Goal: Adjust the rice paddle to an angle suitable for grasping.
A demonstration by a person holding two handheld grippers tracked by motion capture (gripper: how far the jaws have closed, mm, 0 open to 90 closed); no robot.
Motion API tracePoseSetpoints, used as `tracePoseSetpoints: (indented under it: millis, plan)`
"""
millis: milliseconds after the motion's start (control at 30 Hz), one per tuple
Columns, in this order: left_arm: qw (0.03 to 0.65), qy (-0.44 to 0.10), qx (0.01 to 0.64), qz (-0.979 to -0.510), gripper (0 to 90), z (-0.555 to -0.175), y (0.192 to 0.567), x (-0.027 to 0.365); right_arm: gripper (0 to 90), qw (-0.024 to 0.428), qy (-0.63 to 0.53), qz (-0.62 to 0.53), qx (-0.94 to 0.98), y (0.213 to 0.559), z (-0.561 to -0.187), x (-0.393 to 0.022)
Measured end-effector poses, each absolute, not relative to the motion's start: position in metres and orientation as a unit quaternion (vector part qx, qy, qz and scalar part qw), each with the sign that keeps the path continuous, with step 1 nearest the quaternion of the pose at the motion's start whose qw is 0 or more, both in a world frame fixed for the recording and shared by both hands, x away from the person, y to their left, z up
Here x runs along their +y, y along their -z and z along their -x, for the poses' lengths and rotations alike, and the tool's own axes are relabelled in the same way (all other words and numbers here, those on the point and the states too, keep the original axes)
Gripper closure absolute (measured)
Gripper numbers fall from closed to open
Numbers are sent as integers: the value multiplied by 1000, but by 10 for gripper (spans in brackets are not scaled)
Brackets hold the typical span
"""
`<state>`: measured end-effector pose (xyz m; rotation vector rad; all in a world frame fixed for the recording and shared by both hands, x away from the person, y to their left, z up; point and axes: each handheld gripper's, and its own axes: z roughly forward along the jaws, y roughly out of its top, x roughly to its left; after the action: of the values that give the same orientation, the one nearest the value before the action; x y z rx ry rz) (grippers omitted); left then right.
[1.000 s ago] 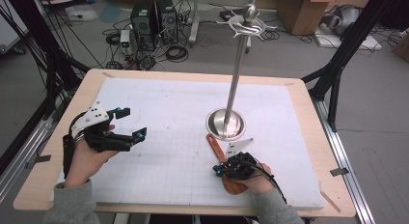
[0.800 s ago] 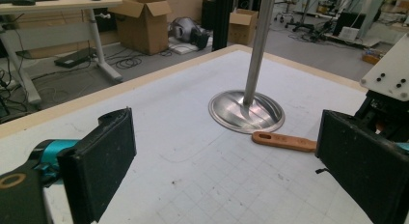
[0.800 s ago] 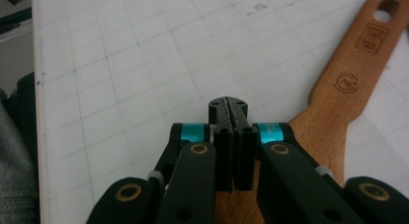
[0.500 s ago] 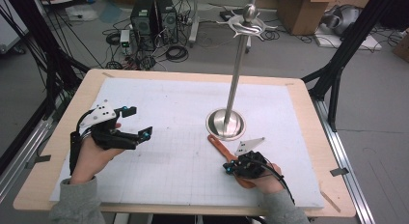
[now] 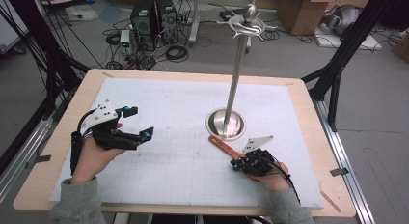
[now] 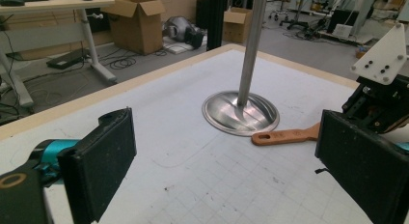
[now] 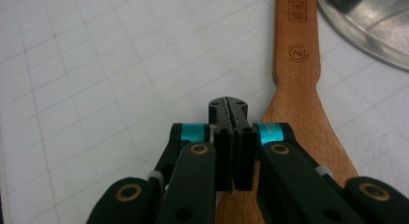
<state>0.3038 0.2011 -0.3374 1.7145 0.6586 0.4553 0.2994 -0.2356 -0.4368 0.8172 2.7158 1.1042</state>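
My left gripper (image 5: pixel 140 122): jaws wide apart, holding nothing, near the table's left edge | my right gripper (image 7: pixel 230 106): jaws pressed together, empty, over the wooden spatula (image 7: pixel 301 79) beside the metal stand (image 5: pixel 226 122).

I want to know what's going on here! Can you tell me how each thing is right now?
Left gripper: open, empty, above the table.
Right gripper: shut, empty, over the spatula.
Wooden spatula: flat on the table.
Metal stand: upright, nothing hanging.
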Motion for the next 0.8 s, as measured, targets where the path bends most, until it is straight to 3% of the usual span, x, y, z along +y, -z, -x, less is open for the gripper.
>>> tracePoseSetpoints:
  millis: [800]
  plan:
    - [581,-198,287,-736,76,-299,339,204,895,60,-374,-285,880,436,-309,-257]
